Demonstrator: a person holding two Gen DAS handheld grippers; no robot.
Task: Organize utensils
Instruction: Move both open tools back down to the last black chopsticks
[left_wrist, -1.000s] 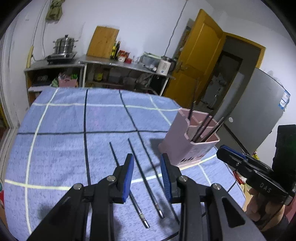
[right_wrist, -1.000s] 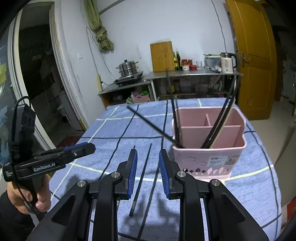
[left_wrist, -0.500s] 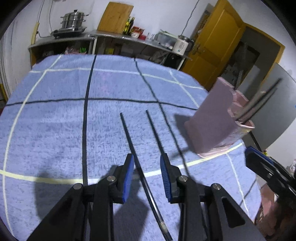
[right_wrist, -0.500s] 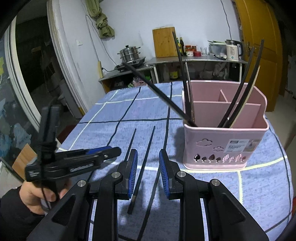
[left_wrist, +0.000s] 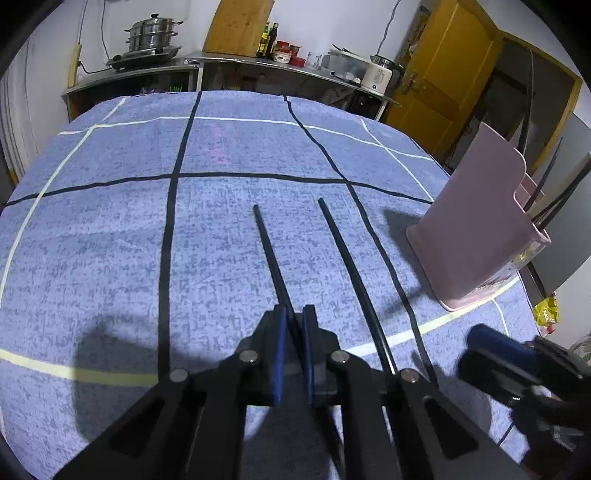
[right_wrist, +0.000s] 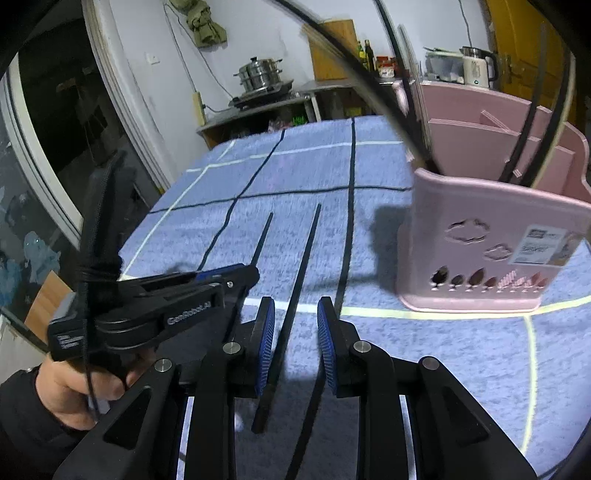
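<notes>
Chopsticks lie side by side on our blue cloth (left_wrist: 110, 229): our left gripper (left_wrist: 293, 321), open half a second ago, now clamps the left chopstick (left_wrist: 271, 258), while our right gripper (right_wrist: 295, 325) stays spread around the right chopstick (right_wrist: 299, 291) beside the pink holder (right_wrist: 491, 236)

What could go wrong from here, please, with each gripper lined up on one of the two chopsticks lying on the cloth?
The left gripper pinches its chopstick near one end, so it may pivot or slip when lifted. The right gripper is open around the second chopstick with the left gripper close beside it, so they may bump. Chopsticks leaning out of the pink holder could snag on insertion.
</notes>
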